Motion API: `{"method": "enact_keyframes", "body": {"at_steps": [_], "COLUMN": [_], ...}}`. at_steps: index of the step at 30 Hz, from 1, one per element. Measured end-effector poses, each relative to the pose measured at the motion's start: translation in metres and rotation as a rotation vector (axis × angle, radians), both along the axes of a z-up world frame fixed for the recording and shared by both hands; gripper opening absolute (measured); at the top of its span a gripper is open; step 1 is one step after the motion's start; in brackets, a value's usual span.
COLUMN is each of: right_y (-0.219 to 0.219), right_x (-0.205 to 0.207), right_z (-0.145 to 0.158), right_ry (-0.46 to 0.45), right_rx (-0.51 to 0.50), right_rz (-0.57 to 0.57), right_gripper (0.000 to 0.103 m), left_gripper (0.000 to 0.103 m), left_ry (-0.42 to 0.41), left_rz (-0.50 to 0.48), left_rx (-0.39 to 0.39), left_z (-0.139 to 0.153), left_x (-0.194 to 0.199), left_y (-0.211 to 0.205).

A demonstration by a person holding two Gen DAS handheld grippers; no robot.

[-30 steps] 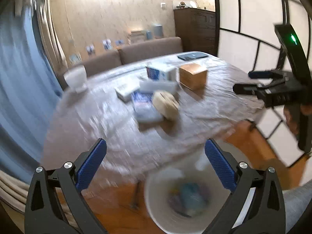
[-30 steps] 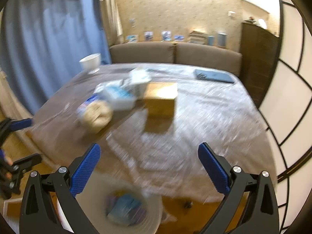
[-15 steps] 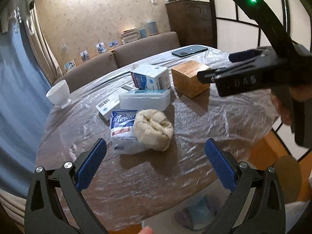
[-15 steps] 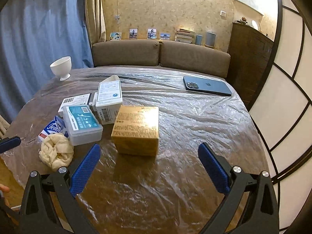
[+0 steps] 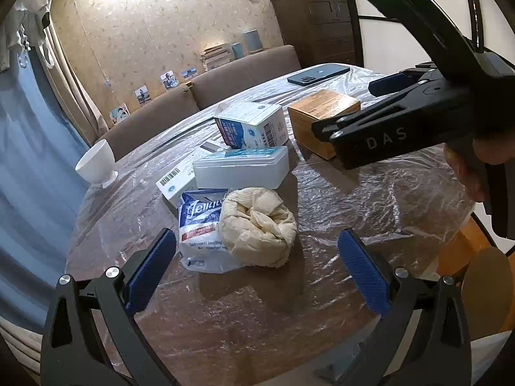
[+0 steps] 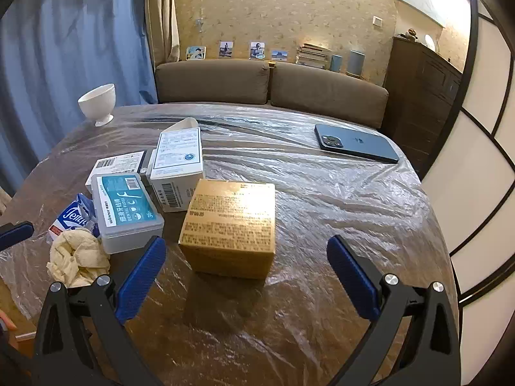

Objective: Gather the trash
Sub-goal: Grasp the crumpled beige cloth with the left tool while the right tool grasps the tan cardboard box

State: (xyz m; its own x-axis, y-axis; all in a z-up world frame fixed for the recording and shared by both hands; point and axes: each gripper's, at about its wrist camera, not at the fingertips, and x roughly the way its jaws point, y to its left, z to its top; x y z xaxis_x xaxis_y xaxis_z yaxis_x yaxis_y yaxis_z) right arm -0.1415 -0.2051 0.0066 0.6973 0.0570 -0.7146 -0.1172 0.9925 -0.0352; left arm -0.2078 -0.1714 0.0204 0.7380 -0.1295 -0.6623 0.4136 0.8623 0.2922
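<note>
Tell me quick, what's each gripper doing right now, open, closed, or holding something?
Left gripper: open, holding nothing, facing the crumpled tissue.
Right gripper: open, holding nothing, facing the brown box.

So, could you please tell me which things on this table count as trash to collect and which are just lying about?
Likely trash:
crumpled cloth wad
tissue packet
brown carton
white carton

Probably just lying about:
phone
white bowl
floss box, hard to call

Left gripper (image 5: 256, 267) jaws wide apart, empty; right gripper (image 6: 246, 275) jaws likewise wide, empty.
</note>
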Motion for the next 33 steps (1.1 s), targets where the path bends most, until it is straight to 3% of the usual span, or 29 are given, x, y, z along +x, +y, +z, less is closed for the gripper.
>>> {"method": "enact_keyframes", "body": {"at_steps": [9,15,23,30,31,33], "right_y": [0.006,0.007,0.007,0.009,0.009,0.009], "right_x": [0.011,0.018,0.024,0.027,0.028,0.029], "right_z": [-0.008,-0.012,-0.014,-0.017,-0.017,-0.018], "right_ry": [0.016,0.027,0.035,0.044,0.046,0.049], "right_rx": [-0.01,-0.011,-0.008,-0.003,-0.001,0.0], "right_rz": [0.011,0.015,0.021,0.027,0.026,0.026], "right_gripper": [0.092,0.089,0.085,0.081,0.081,0.08], "left_gripper": [0.101,0.1,0.081,0.074,0.066,0.061], "left_ry": [-0.081,-0.08,-0.012,0.016,0.019,0.029], "left_rz": [-0.032,-0.057,-0.068,-0.058,-0.058,-0.056], "left_rx": [0.107,0.121,0.097,0.071,0.069,0.06], "left_z": [-0.004,-0.005,-0.012,-0.015,-0.016,-0.016], "left_x": [0.003,0.008,0.017,0.021,0.021,0.023], "left_y": [-0.016,-0.023,-0.025,-0.019,-0.019,-0.018]}}
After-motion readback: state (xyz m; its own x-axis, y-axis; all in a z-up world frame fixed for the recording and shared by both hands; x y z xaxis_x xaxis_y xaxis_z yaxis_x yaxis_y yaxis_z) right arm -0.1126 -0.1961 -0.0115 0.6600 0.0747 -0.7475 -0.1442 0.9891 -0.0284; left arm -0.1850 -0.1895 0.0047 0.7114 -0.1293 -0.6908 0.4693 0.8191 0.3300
